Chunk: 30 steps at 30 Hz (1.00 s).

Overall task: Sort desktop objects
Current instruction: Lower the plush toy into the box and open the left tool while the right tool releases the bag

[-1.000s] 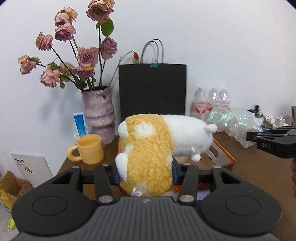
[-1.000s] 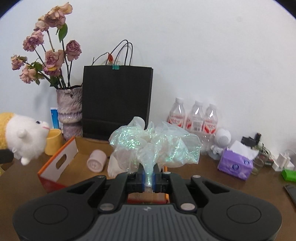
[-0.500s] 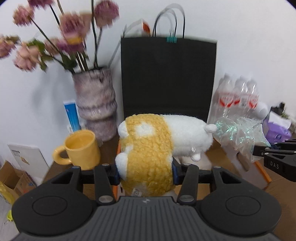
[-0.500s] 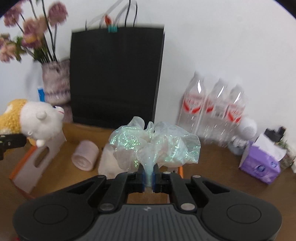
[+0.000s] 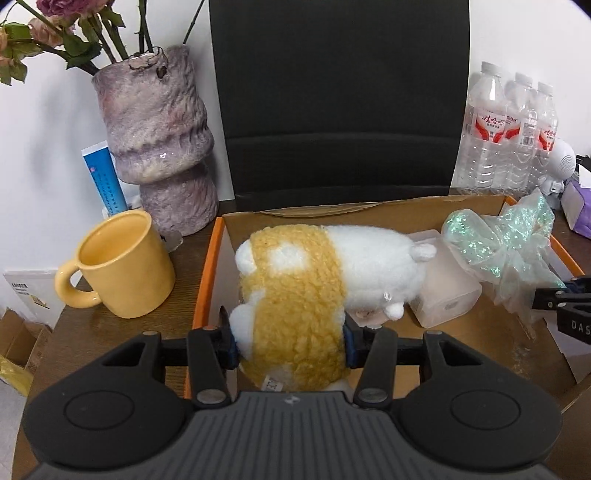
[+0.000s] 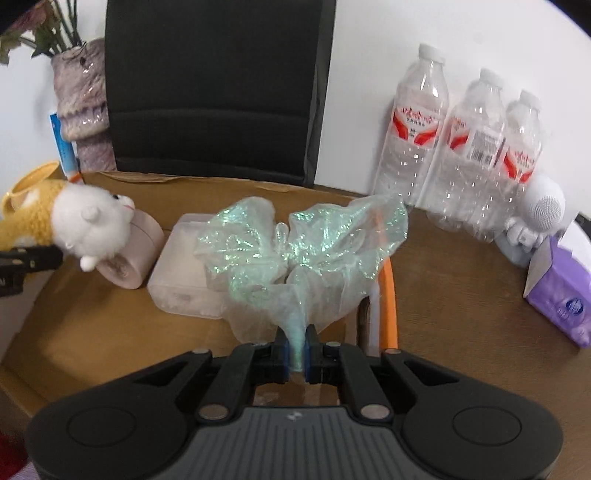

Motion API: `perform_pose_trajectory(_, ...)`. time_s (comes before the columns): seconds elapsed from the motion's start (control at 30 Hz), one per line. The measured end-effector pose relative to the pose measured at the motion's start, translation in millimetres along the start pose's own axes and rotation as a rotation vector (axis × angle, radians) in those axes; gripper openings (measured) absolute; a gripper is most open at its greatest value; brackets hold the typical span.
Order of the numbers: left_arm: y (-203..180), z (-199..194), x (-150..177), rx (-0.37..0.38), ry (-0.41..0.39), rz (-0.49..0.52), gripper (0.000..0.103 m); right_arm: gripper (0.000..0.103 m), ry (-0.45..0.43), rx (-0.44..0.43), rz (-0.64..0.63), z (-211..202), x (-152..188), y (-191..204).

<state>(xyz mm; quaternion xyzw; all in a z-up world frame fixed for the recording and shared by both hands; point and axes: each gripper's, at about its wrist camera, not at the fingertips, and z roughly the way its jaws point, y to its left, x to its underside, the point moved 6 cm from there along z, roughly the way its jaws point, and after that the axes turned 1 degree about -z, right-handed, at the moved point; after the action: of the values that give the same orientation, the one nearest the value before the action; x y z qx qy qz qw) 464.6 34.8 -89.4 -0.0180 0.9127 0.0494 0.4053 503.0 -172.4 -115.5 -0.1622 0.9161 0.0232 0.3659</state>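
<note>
Both grip: left gripper [image 5: 288, 341] plush toy [image 5: 317, 288], right gripper [image 6: 295, 352] iridescent bag [image 6: 295, 254]; contents seemingly hidden.

Right gripper [image 5: 570, 308] body, seen in left wrist view: white letters "DAS", cut off at the frame edge. Water bottles [image 6: 461, 147] at the desk's back right edge: red-and-white labels with print and a barcode, not legible. Blue tube [image 5: 103, 181] behind the vase: fine print, unreadable.

Purple vase [image 5: 159, 147] of wilted roses [image 5: 55, 11] beside black paper bag [image 5: 340, 99]; three water bottles [image 5: 511, 136] at right.
</note>
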Motion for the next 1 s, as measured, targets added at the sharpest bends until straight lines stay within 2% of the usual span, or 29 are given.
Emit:
perform_pose_trajectory(0.23, -5.9, 3.2, 1.3, -0.006, 0.016, -0.012, 0.055, 0.011, 0.005, -0.009, -0.012, 3.0, 1.3, 6.4)
perform_pose_trajectory(0.3, -4.7, 1.3, 0.9, -0.003, 0.008, -0.022, 0.060, 0.019, 0.005, -0.020, -0.021, 2.1, 1.5, 9.3)
perform_pose_trajectory(0.33, -3.7, -1.1, 0.0, -0.004, -0.003, -0.026, 0.065, 0.022, 0.005, -0.026, -0.026, 1.6, 1.6, 10.8)
perform_pose_trajectory(0.37, -2.7, -3.6, -0.9, -0.004, -0.015, -0.029, 0.073, 0.030, 0.001, -0.035, -0.029, 0.9, 1.4, 12.5)
perform_pose_trajectory(0.4, -1.7, -6.1, -1.9, -0.008, -0.026, -0.032, 0.077, 0.043, -0.005, -0.031, -0.037, -0.6, 0.8, 14.0)
perform_pose_trajectory(0.5, 1.8, -14.0, -5.8, -0.022, -0.051, -0.045, 0.091, 0.073, -0.036, 0.002, -0.060, -5.9, -2.3, 16.5)
perform_pose_trajectory(0.6, 3.8, -22.6, -9.5, -0.017, -0.075, -0.059, 0.099, 0.082, -0.070, 0.012, -0.038, -13.6, -5.2, 12.8)
perform_pose_trajectory(0.67, 4.6, -29.2, -12.1, -0.026, -0.094, -0.062, 0.102, 0.084, -0.078, 0.006, -0.019, -19.0, -7.4, 10.4)
perform_pose_trajectory(1.0, 9.7, -66.5, -16.6, -0.034, -0.143, -0.084, 0.103, 0.098, -0.132, 0.027, 0.010, -61.2, -11.7, 5.2)
